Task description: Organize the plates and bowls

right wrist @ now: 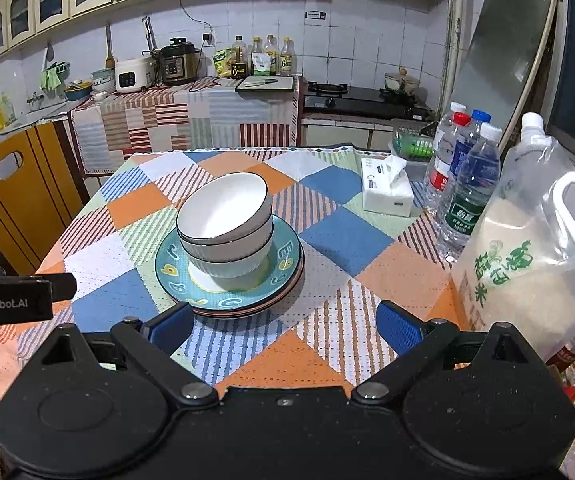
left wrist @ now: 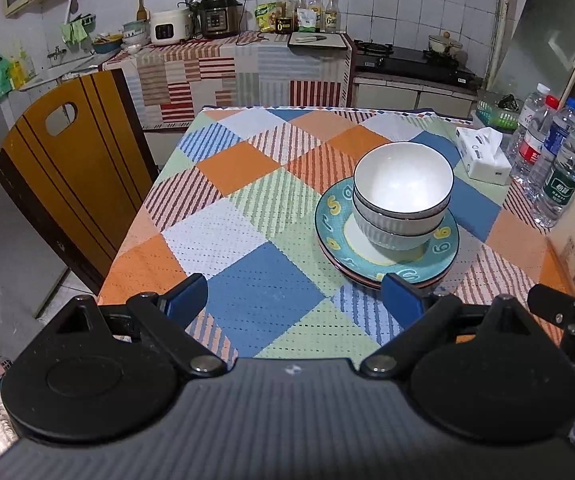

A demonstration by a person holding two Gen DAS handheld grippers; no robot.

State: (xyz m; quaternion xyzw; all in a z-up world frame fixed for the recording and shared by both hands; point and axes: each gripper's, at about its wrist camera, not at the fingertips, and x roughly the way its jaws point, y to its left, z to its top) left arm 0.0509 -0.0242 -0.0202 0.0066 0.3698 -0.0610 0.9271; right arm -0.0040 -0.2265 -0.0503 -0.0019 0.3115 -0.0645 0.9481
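Two white ribbed bowls point(left wrist: 401, 200) are nested and stand on a teal plate with yellow letters point(left wrist: 443, 250), which lies on other plates with pink rims. The stack sits on the checked tablecloth point(left wrist: 247, 208). The same bowls point(right wrist: 225, 224) and teal plate point(right wrist: 283, 260) show in the right wrist view. My left gripper point(left wrist: 293, 300) is open and empty, its right finger just in front of the plate stack. My right gripper point(right wrist: 285, 326) is open and empty, just in front of the stack and a little to its right.
A tissue box point(left wrist: 481, 152), several water bottles point(left wrist: 555, 160) and a big rice bag point(right wrist: 527, 248) stand along the table's right side. A wooden chair point(left wrist: 67, 176) stands at the left. The left gripper's body point(right wrist: 11, 300) shows at the right view's left edge.
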